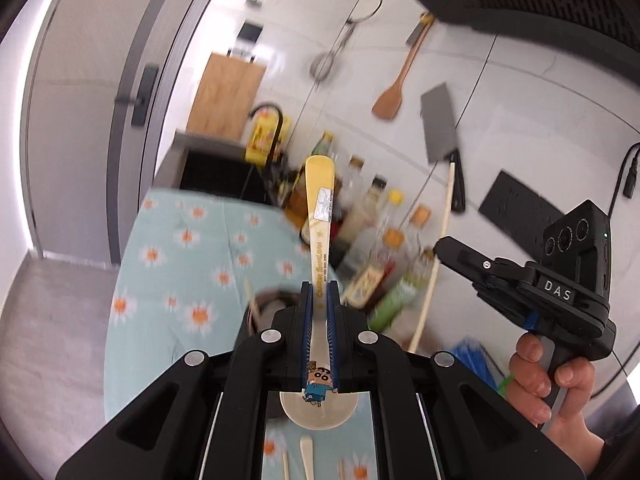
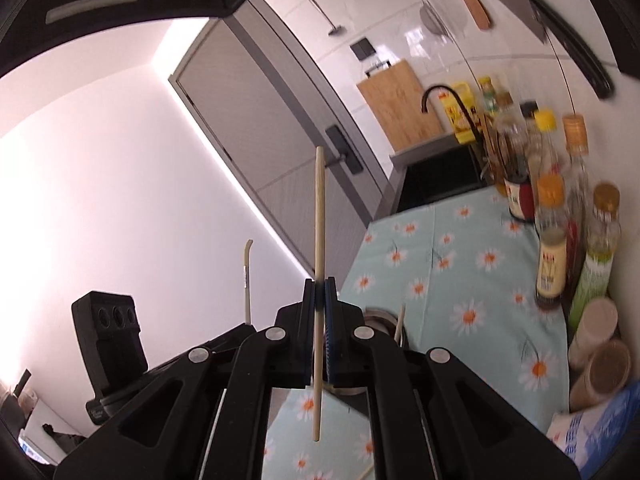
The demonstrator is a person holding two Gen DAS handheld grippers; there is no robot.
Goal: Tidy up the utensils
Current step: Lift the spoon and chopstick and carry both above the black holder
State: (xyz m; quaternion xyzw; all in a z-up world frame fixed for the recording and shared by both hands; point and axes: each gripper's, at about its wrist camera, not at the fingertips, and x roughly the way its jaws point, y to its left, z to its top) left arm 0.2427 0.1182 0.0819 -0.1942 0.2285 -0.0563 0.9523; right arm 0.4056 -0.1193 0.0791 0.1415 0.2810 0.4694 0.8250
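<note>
My left gripper point(image 1: 320, 292) is shut on a cream cartoon-printed spoon point(image 1: 319, 216), handle pointing away, bowl toward the camera. It hovers above a round metal utensil holder point(image 1: 266, 304) with a chopstick in it. My right gripper point(image 2: 320, 288) is shut on a single pale chopstick point(image 2: 319, 240), held upright above the floral cloth. The holder also shows in the right wrist view point(image 2: 378, 320), just behind the jaws. The right gripper shows in the left wrist view point(image 1: 444, 246), holding its chopstick point(image 1: 434, 264). The left gripper's spoon handle shows in the right wrist view point(image 2: 246, 276). More utensils point(image 1: 306, 456) lie on the cloth below.
A light-blue daisy tablecloth point(image 2: 452, 256) covers the counter. Several sauce bottles point(image 2: 552, 216) and jars point(image 2: 600, 352) line the wall side. A black sink point(image 2: 440, 176) with faucet, a cutting board, hanging spatula point(image 1: 394, 92) and cleaver point(image 1: 440, 128) are behind.
</note>
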